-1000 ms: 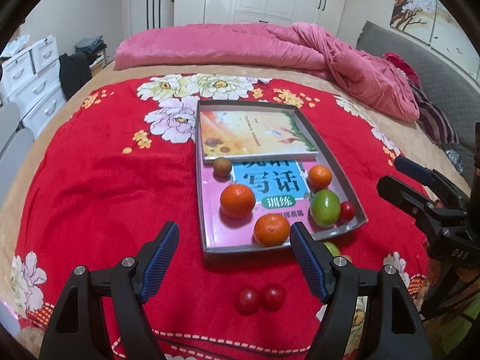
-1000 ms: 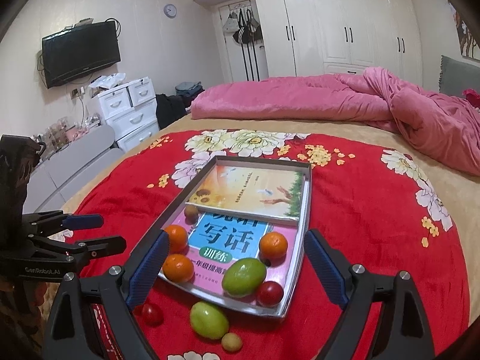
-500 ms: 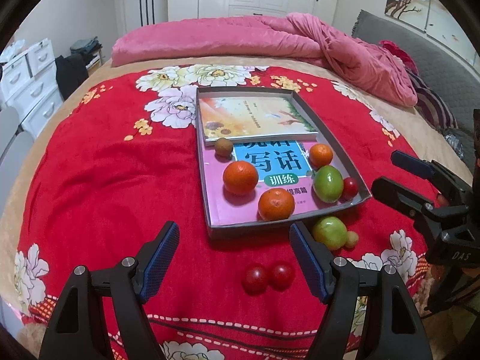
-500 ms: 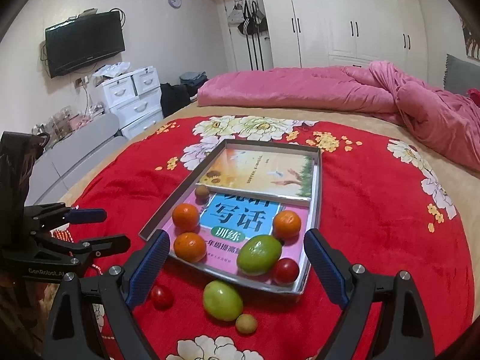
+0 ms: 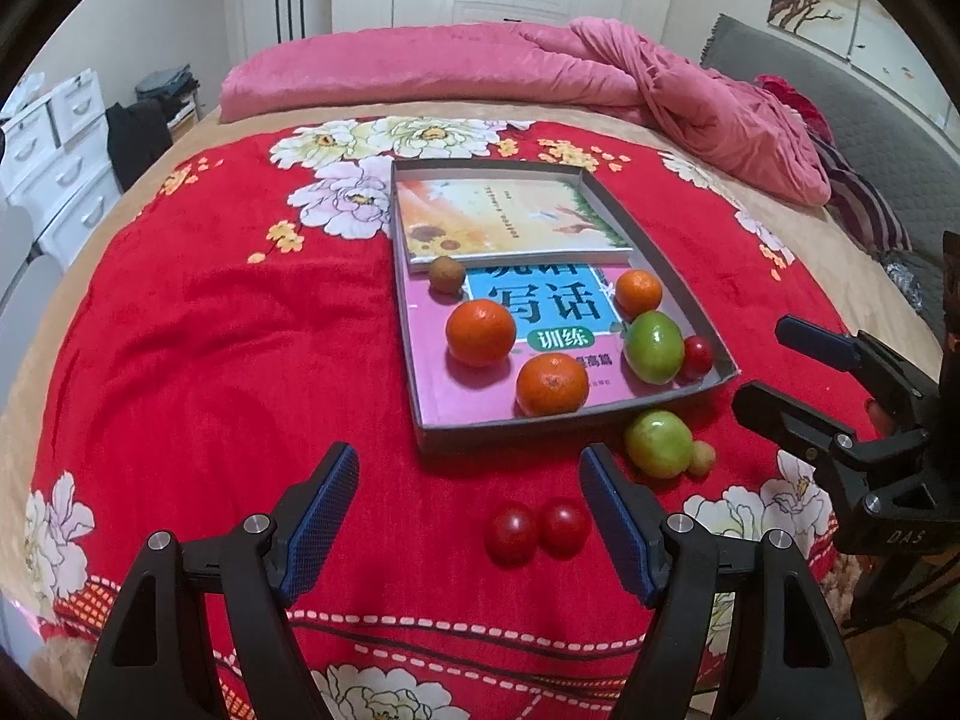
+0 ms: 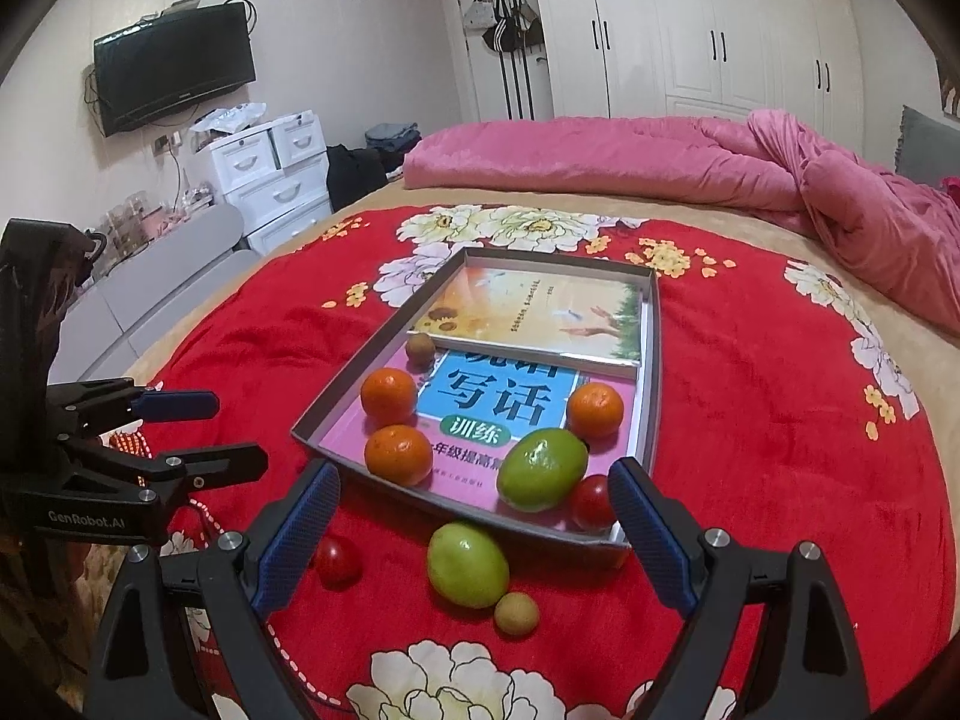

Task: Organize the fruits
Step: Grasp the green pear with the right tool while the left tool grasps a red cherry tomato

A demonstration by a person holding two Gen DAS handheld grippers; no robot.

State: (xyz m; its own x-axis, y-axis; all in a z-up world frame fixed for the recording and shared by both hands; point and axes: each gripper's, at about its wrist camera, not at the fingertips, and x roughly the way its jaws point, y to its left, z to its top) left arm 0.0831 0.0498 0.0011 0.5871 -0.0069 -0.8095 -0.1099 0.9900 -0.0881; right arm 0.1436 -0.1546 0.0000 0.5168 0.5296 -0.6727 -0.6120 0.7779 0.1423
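On the red blanket point(image 5: 210, 360), the left gripper point(image 5: 469, 501) hangs wide apart and empty above two cherry tomatoes point(image 5: 536, 531). The grey tray point(image 5: 690, 294) holds oranges point(image 5: 480, 332). A green fruit point(image 6: 468, 564) lies outside beneath the wide, empty right gripper point(image 6: 474, 519).

We see even indoor light from overhead, bright enough for saturated colour. Glare sits on the glossy wardrobe doors point(image 6: 720, 48) and the green fruit point(image 6: 542, 469). Shadows under the fruits are soft and short. Fisheye bending curves the edges, with black vignetting in every corner. Focus stays sharp centrally.
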